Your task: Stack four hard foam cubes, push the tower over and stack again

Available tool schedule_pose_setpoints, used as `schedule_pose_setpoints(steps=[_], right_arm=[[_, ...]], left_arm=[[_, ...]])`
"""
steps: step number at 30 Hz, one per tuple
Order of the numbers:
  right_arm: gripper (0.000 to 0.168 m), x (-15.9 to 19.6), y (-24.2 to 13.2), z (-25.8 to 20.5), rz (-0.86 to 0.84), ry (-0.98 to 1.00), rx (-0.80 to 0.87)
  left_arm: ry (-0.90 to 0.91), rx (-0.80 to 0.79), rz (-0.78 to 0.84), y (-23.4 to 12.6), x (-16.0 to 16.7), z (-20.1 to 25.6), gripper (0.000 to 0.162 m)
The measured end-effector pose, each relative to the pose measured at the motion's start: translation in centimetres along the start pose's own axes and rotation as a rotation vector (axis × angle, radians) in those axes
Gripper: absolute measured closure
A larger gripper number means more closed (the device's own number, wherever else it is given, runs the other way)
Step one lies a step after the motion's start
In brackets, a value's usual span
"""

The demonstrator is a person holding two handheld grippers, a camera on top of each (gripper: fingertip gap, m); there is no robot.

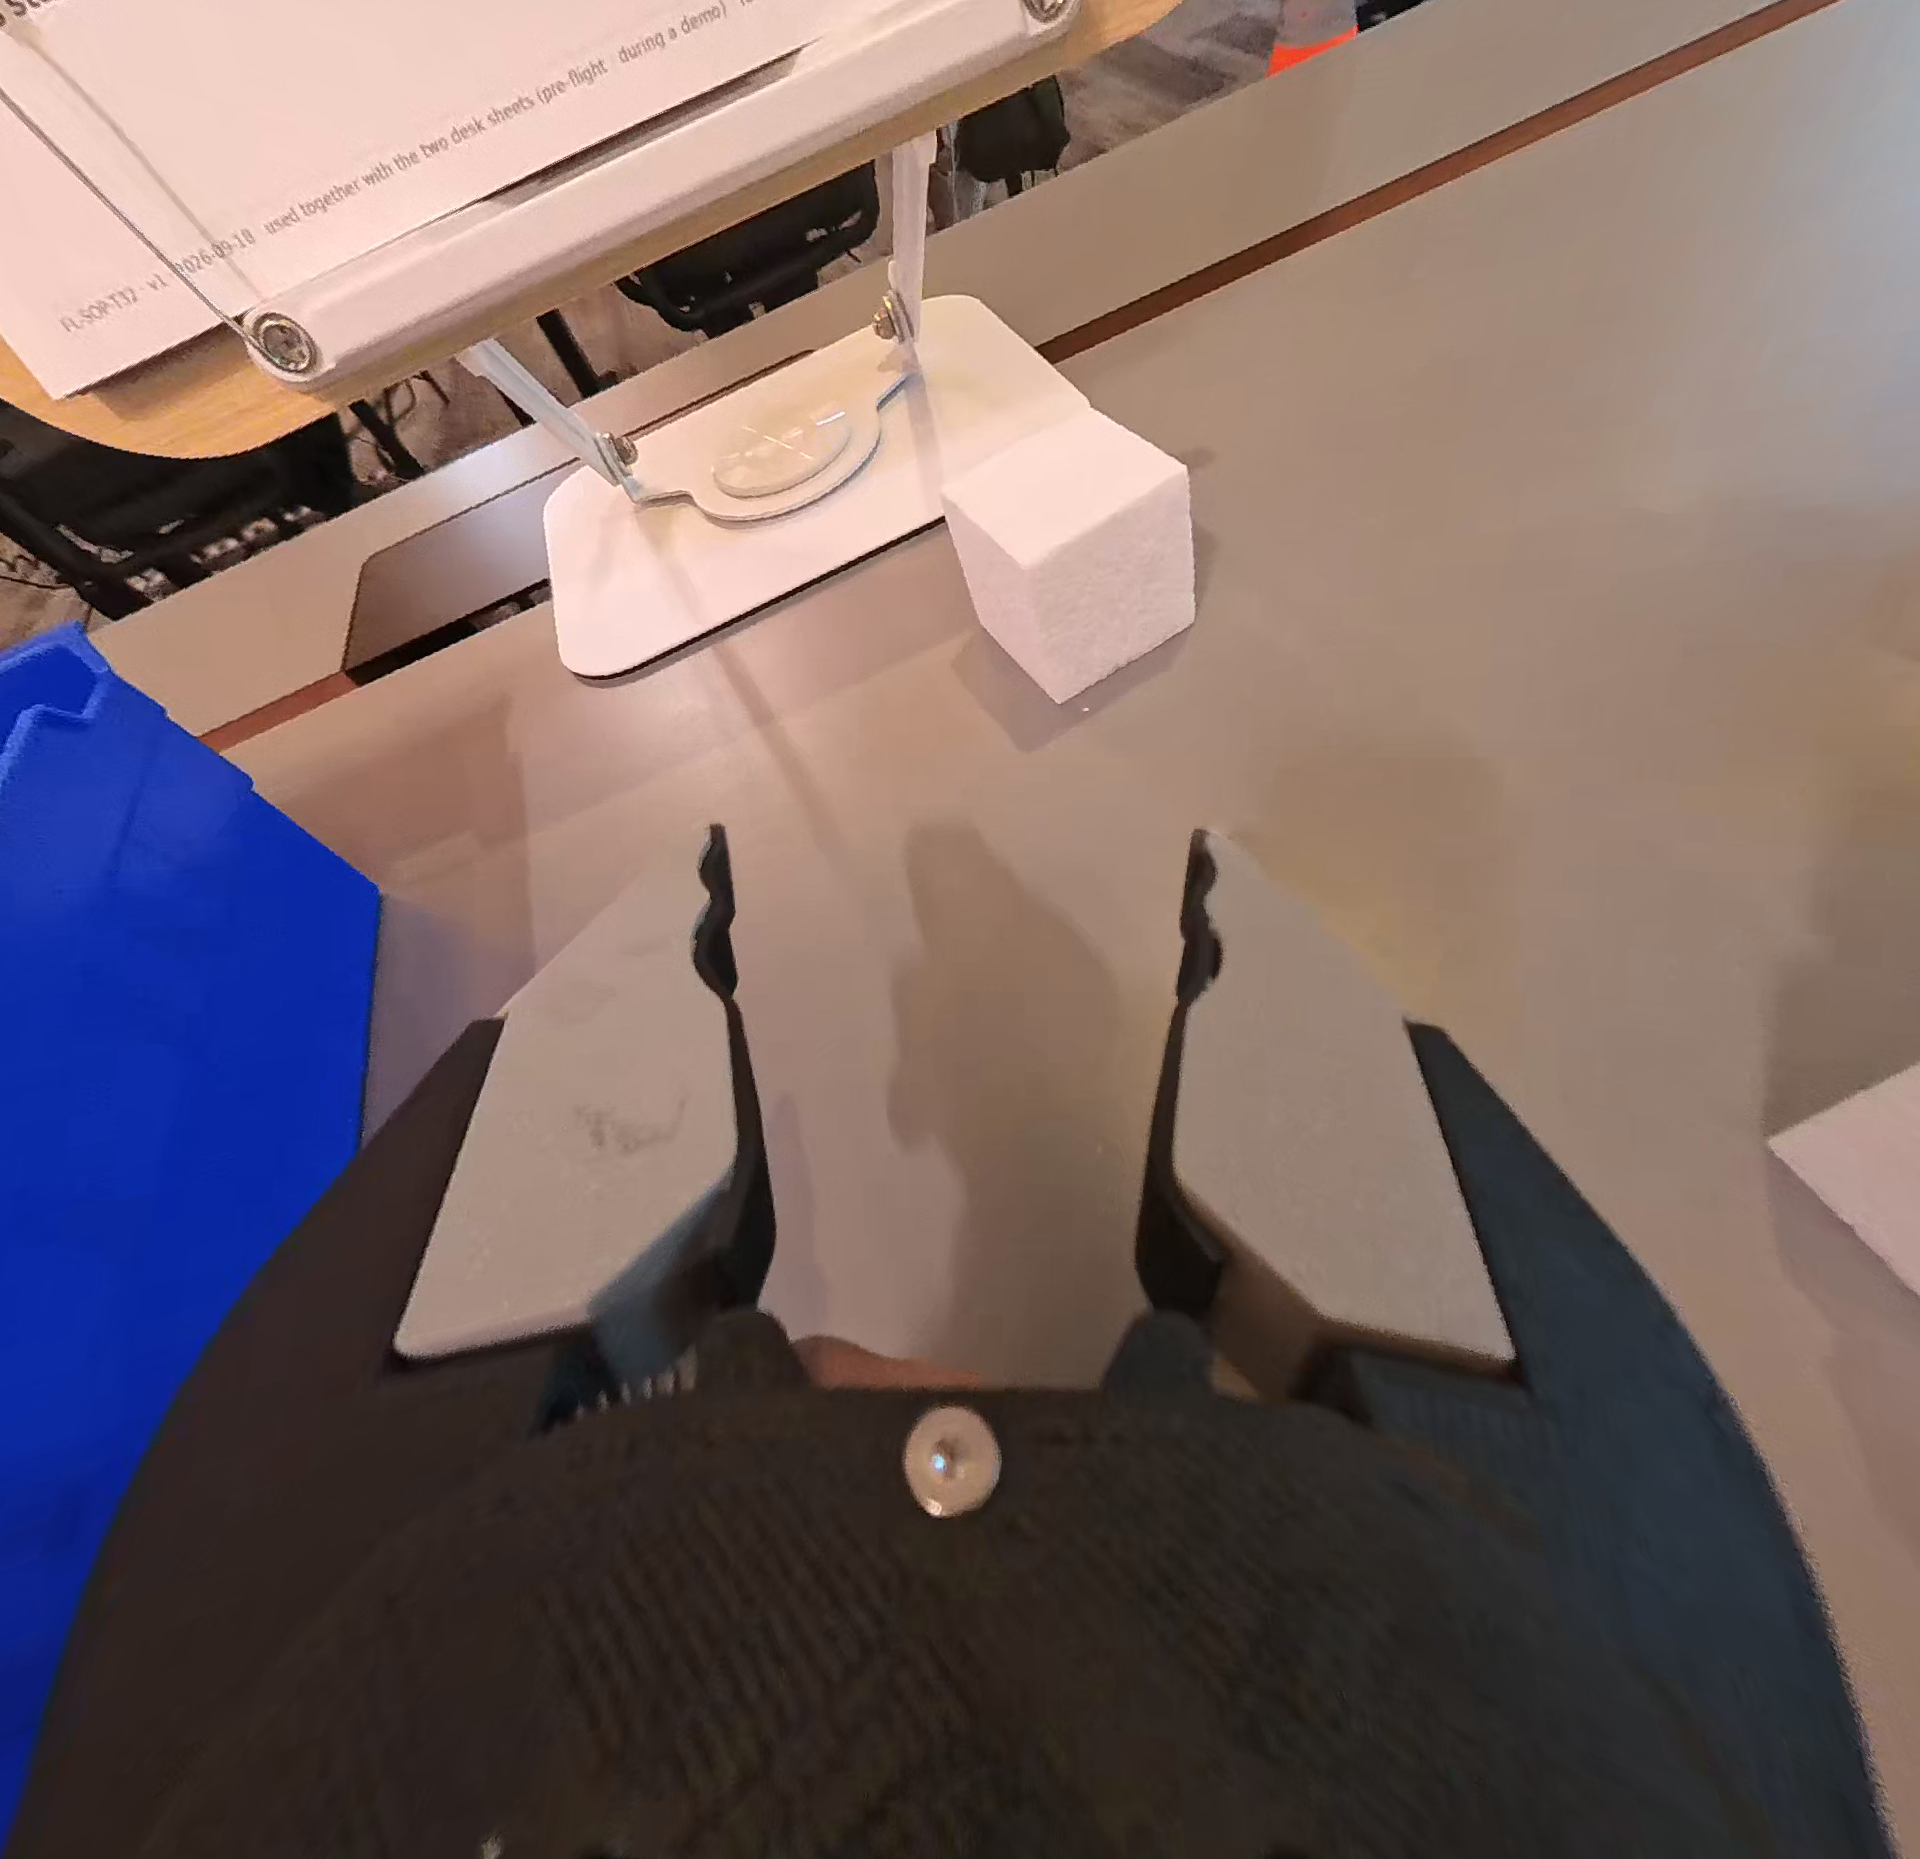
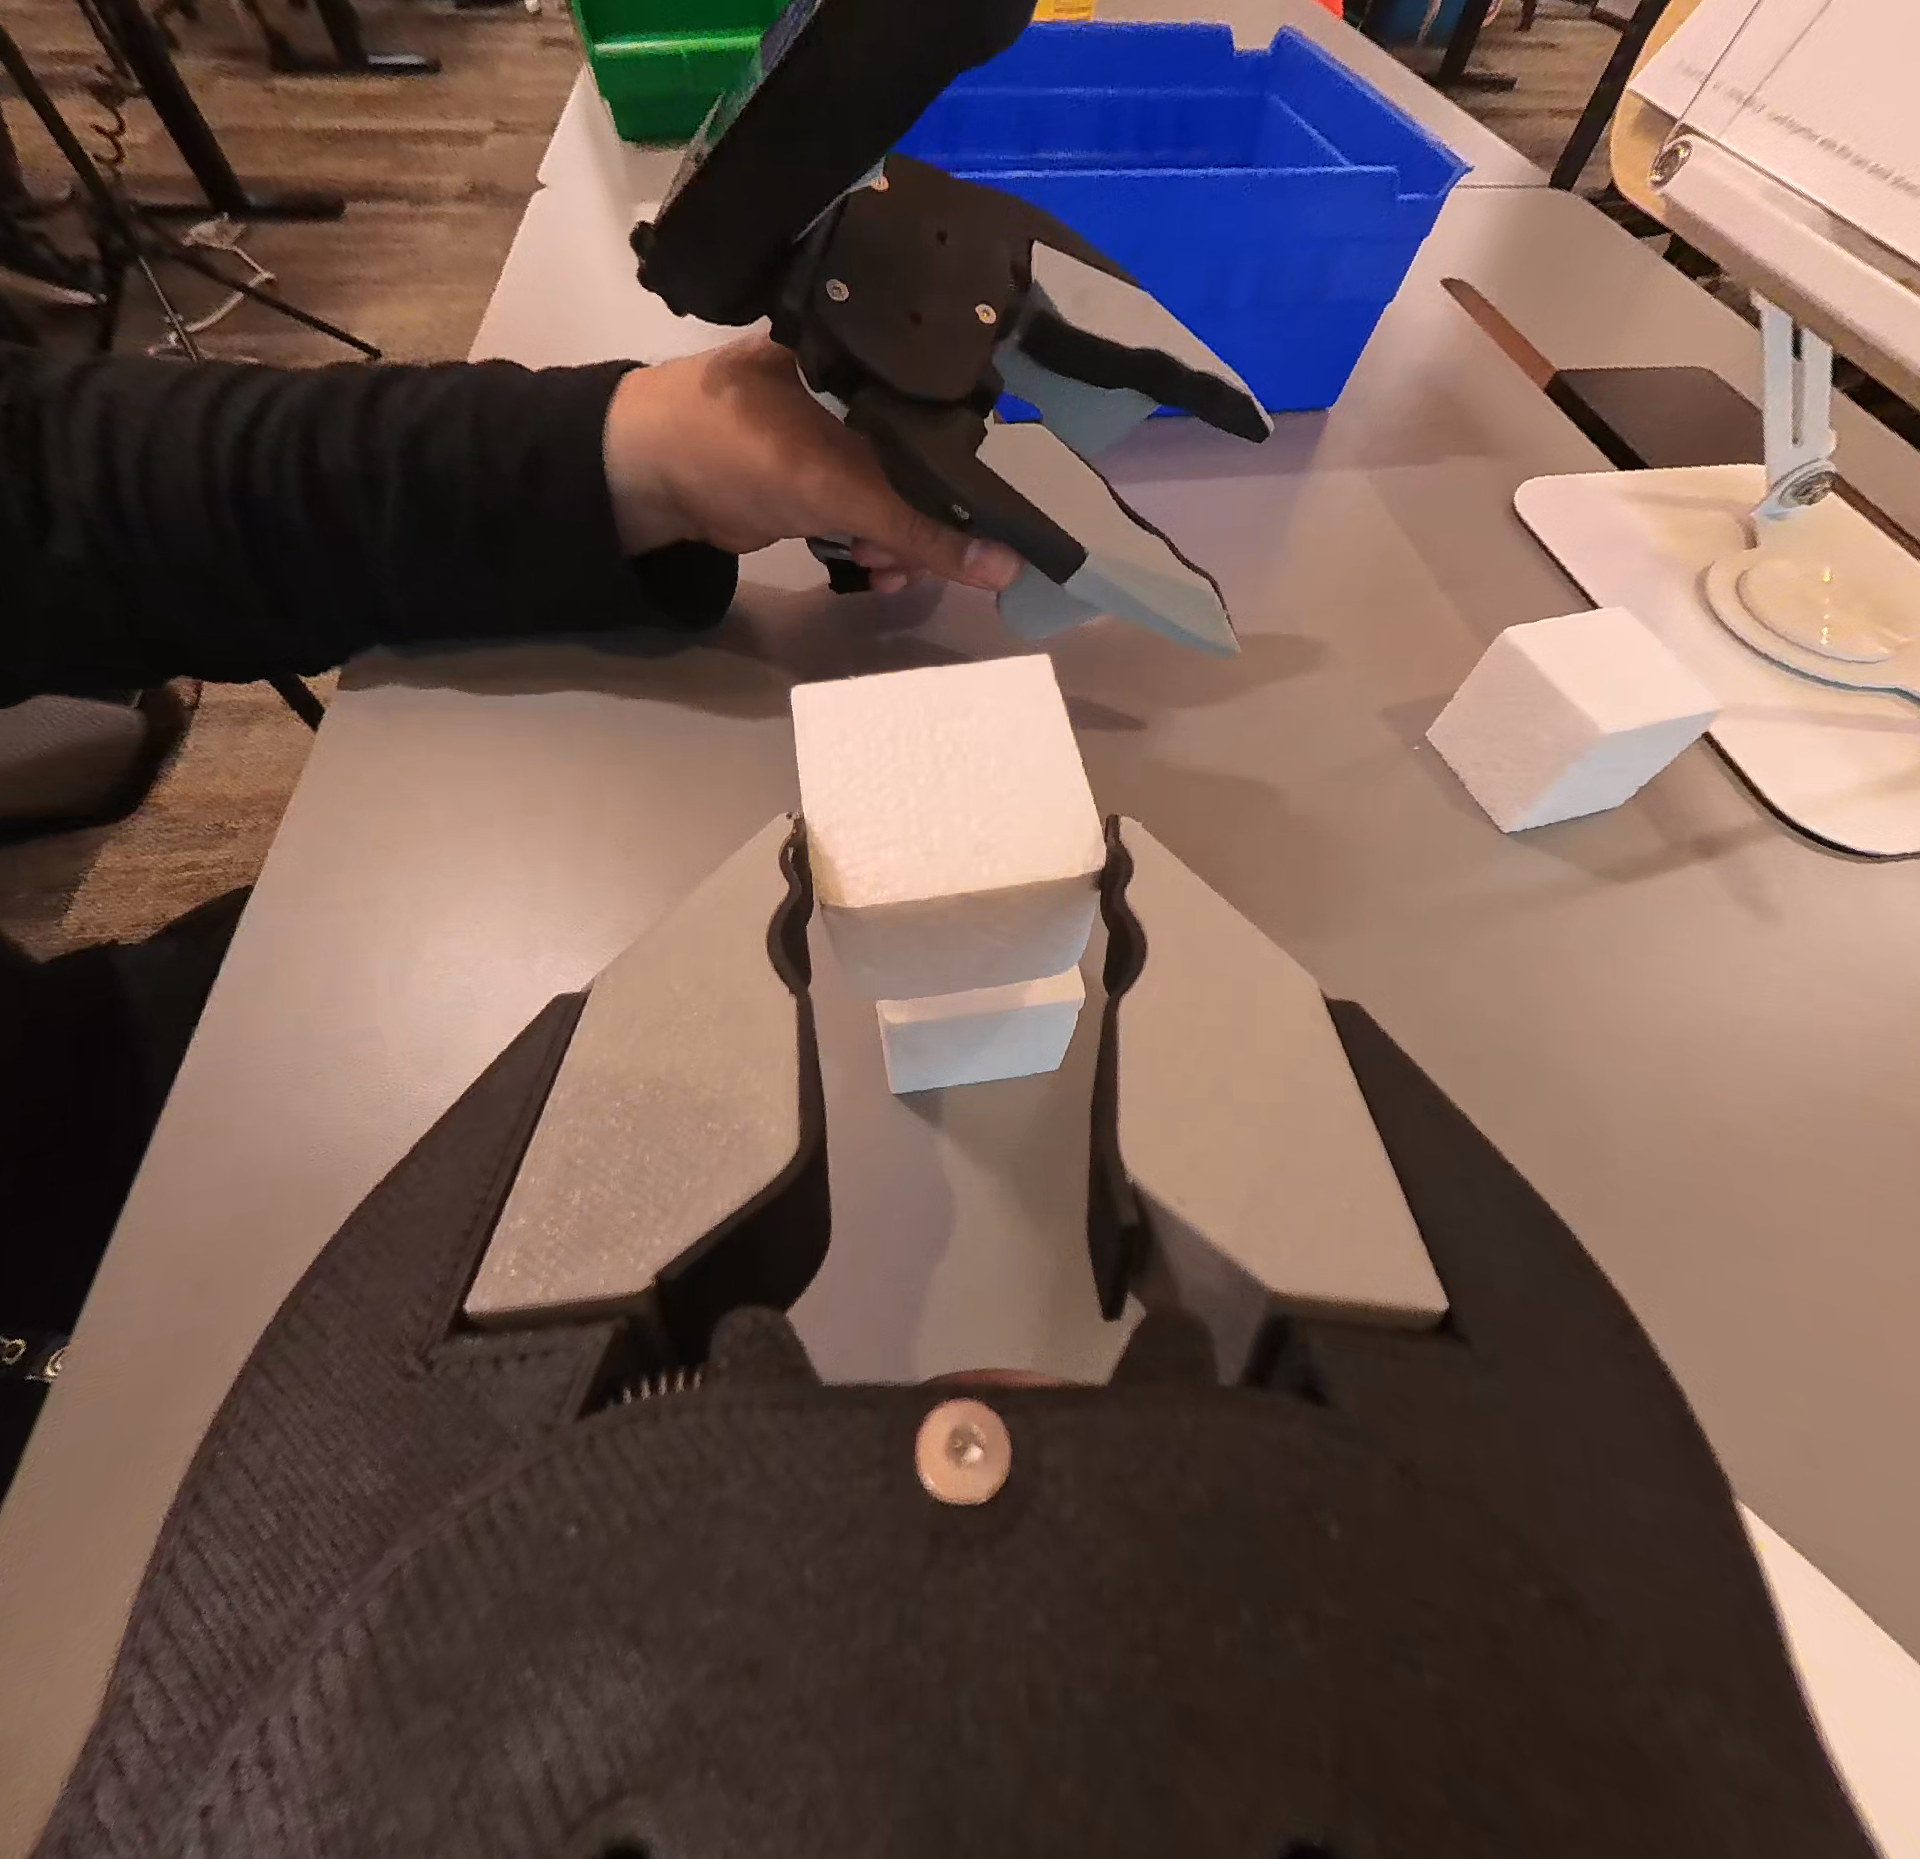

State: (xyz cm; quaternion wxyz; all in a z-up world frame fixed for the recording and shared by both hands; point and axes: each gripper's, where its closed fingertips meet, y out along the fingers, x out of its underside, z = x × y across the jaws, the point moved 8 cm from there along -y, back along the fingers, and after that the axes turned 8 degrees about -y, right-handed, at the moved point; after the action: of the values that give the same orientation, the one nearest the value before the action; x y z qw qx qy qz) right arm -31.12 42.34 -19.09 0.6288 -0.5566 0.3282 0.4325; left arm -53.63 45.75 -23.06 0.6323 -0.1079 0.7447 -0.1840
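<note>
Right claw (image 2: 954,853) grips cube (image 2: 940,770); left claw (image 1: 956,853) empty

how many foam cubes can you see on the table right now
3. One cube in the right gripper, one cube on the table beneath it, one by the white stand's base. A fourth may be out of view.

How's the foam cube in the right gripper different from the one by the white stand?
The held cube is clamped in the right gripper, raised over another cube; the loose cube lies ungripped beside the stand base, turned at another angle. Both are plain white foam.
</note>
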Motion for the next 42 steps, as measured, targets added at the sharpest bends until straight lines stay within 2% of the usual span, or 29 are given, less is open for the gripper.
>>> schedule_pose_setpoints(steps=[7,37,42], right_arm=[[0.114,0.7,0.6,0.2,-0.038,-0.004,0.008],[0.114,0.8,1.0,0.0,-0.02,-0.013,0.009],[0.107,0.0,-0.5,0.3,0.042,-0.012,0.033]], left_arm=[[-0.008,0.003,0.004,-0.1,-0.1,-0.1,0.077],[0.005,0.013,-0.023,0.1,0.3,0.1,0.078],[-0.009,0.027,-0.035,0.2,0.4,0.1,0.078]])
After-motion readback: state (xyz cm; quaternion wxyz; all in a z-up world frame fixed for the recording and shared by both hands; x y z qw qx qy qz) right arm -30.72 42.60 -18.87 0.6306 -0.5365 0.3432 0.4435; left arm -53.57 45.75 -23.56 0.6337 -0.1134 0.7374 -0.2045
